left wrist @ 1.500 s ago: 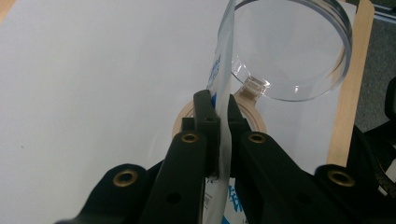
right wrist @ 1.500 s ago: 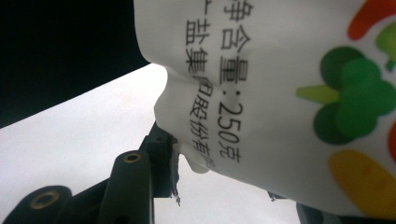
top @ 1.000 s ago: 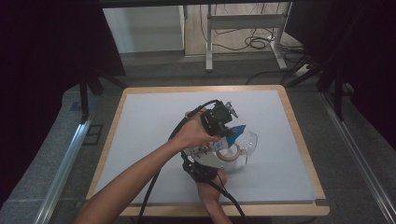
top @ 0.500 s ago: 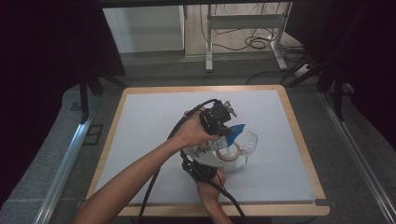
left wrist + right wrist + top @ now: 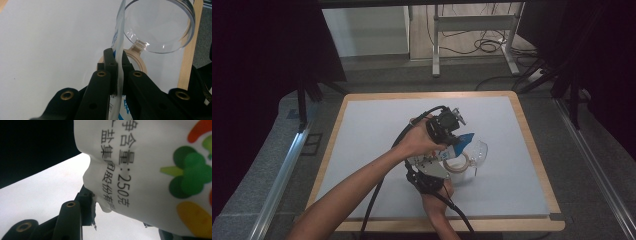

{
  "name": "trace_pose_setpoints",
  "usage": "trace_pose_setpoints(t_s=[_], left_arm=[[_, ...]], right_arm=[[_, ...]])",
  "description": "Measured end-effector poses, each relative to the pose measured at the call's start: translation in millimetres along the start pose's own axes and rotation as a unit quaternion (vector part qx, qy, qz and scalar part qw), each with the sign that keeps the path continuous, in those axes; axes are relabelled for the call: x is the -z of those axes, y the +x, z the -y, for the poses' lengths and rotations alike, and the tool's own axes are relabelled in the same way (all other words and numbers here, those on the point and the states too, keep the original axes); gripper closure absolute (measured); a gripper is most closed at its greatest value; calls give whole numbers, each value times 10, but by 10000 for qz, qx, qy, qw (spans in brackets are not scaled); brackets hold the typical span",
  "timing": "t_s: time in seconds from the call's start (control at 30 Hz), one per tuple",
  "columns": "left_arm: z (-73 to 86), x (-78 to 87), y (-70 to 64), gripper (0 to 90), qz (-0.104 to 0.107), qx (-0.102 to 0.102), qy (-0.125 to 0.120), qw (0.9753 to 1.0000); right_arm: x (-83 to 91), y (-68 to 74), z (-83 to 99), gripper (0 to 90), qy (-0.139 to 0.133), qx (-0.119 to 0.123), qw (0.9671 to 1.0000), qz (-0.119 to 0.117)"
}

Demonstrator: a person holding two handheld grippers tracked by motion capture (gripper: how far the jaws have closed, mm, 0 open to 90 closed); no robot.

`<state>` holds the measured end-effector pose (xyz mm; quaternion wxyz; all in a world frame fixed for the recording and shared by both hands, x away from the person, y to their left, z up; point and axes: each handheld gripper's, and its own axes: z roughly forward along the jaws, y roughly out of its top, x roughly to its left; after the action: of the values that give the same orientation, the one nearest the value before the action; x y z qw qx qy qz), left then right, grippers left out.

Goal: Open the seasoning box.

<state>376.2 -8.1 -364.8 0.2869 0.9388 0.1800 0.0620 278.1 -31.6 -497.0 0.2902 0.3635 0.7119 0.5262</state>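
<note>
Pouring seems the step in hand: both tongs, left (image 5: pixel 117 62) and right (image 5: pixel 92 205), pinch the packet (image 5: pixel 457 147) at centre frame, needing a tilt over the jar (image 5: pixel 160 27).

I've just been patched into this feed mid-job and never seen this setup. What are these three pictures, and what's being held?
No robot here: a person holds a hand-held gripper in each hand. The high view looks down on the table; the other two cameras ride on the grippers. The left hand-held gripper is shut on the edge of a white and blue printed pouch, near a clear jar lying open on the table. The right hand-held gripper pinches the pouch's lower edge, as far as its jaws show.
</note>
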Motion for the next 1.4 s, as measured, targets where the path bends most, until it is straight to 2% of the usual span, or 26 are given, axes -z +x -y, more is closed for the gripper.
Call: trace_pose_setpoints(t_s=[0.37, 0.63, 0.93, 1.4], left_arm=[[-15, -20, -10, 900, 12, -20, 57, 10000], [-18, -14, -13, 900, 11, -69, 63, 10000], [-27, -47, -24, 900, -10, -71, 158, 9999], [-60, -95, -20, 900, -42, -134, 274, 9995]], right_arm=[[1, 8, 4, 546, -29, -68, 10000, 23], [3, 9, 1, 547, -35, -31, 10000, 36], [-1, 20, 6, 546, -21, -135, 9999, 36], [-26, -2, 13, 546, -44, -172, 9998, 43]])
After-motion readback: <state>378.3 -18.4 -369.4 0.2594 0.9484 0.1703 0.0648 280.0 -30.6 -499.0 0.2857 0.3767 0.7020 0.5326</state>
